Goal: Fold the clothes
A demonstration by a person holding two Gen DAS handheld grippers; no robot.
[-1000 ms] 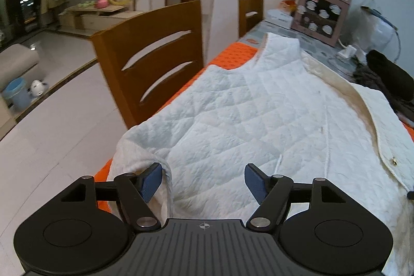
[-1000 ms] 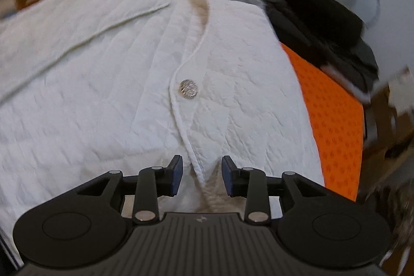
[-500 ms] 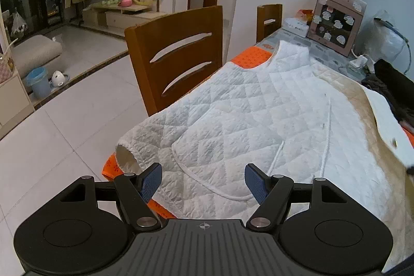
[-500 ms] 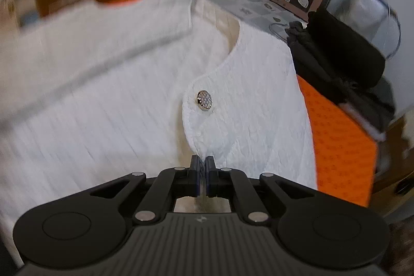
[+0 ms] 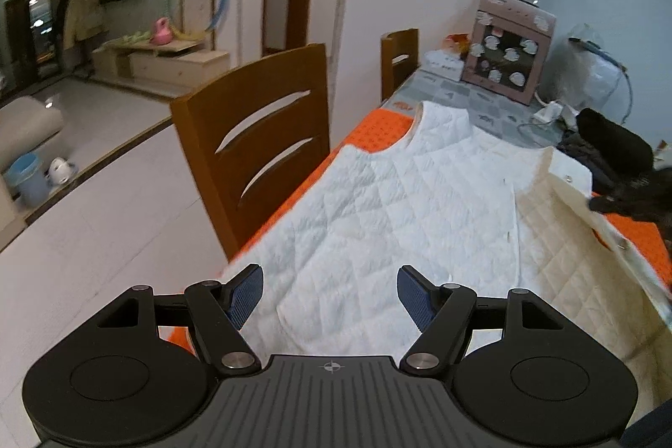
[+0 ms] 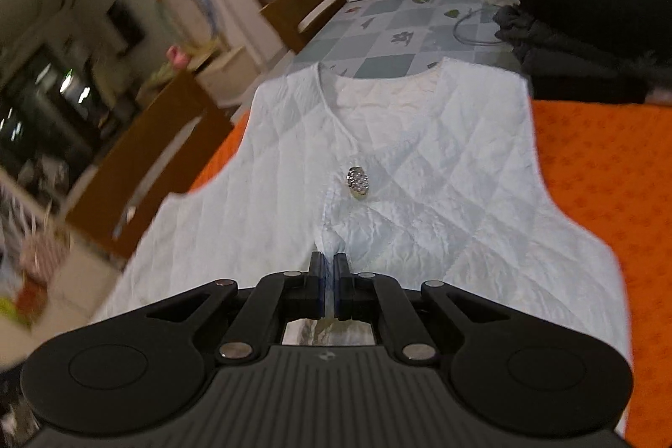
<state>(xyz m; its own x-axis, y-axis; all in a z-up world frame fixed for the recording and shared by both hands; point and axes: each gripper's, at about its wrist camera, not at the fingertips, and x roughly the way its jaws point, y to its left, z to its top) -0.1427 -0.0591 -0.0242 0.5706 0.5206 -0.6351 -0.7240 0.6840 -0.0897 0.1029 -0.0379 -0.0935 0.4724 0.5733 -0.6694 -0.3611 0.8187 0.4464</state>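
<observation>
A white quilted vest (image 5: 390, 213) lies on the orange table cover (image 5: 374, 129); it also fills the right wrist view (image 6: 420, 171). My left gripper (image 5: 329, 294) is open and empty, just above the vest's near hem. My right gripper (image 6: 329, 269) is shut on the vest's front placket edge, just below a metallic button (image 6: 358, 182). In the left wrist view the right front panel (image 5: 584, 259) is lifted, showing its cream lining, and the right gripper (image 5: 630, 196) shows as a dark shape at the far right.
Two wooden chairs (image 5: 256, 154) (image 5: 399, 57) stand along the table's left side. A pile of dark clothes (image 6: 588, 24) lies at the far right. A pink cabinet (image 5: 510, 57) with a water bottle, a white box and cables sit at the table's far end.
My right gripper closed on the vest's front edge and carried that panel across toward the middle. My left gripper stayed open and drew back from the hem.
</observation>
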